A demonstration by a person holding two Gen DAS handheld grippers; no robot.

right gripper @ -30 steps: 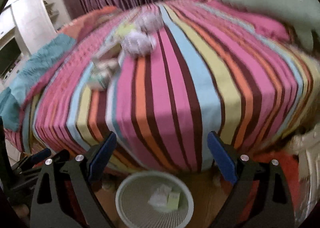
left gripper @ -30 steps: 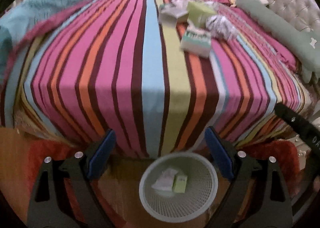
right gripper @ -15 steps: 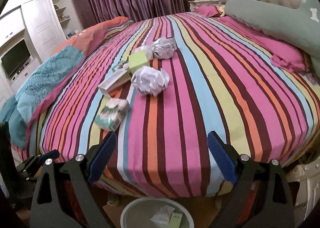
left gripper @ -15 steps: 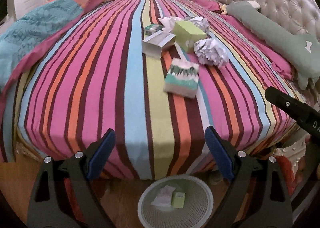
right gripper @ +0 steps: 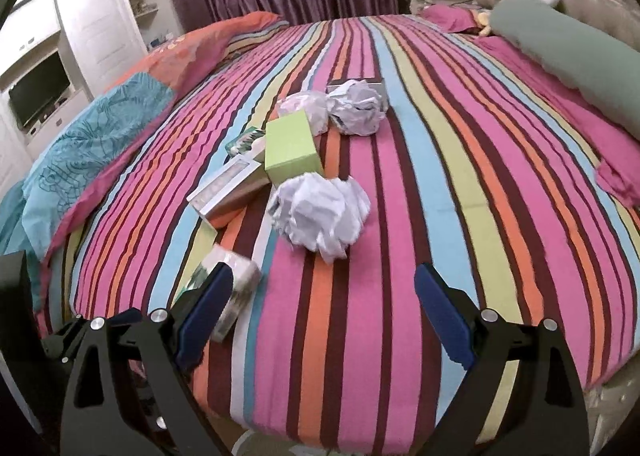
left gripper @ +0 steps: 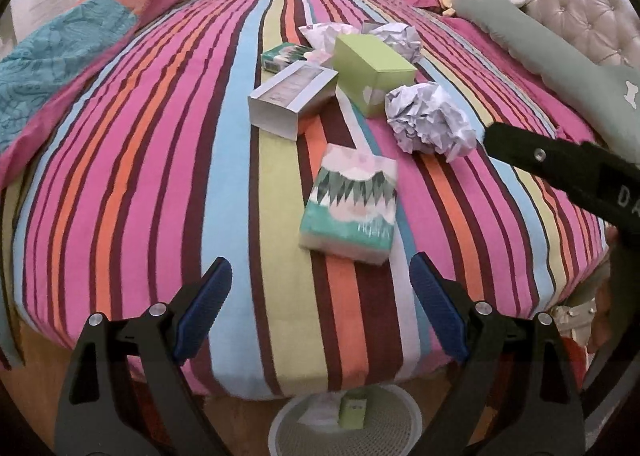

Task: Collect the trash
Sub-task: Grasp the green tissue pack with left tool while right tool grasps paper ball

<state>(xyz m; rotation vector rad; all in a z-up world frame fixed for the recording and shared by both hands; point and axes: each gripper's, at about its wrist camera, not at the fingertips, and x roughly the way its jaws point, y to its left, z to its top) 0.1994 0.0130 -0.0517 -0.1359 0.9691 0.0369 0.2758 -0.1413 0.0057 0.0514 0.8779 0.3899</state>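
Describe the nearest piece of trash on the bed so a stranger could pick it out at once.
On the striped bed, a cluster of boxes and paper balls lies near the middle. Nearest the foot edge, apart from the rest, lies a soft tissue pack. Only it has a teal and white leaf print.

My left gripper [left gripper: 320, 308] hangs with jaws wide and empty over the foot edge of the striped bed [left gripper: 160, 176]. A teal-and-white tissue pack [left gripper: 352, 204] lies nearest that edge, a crumpled white paper ball [left gripper: 430, 120] beyond it. Below the edge stands a white mesh bin [left gripper: 384, 432].
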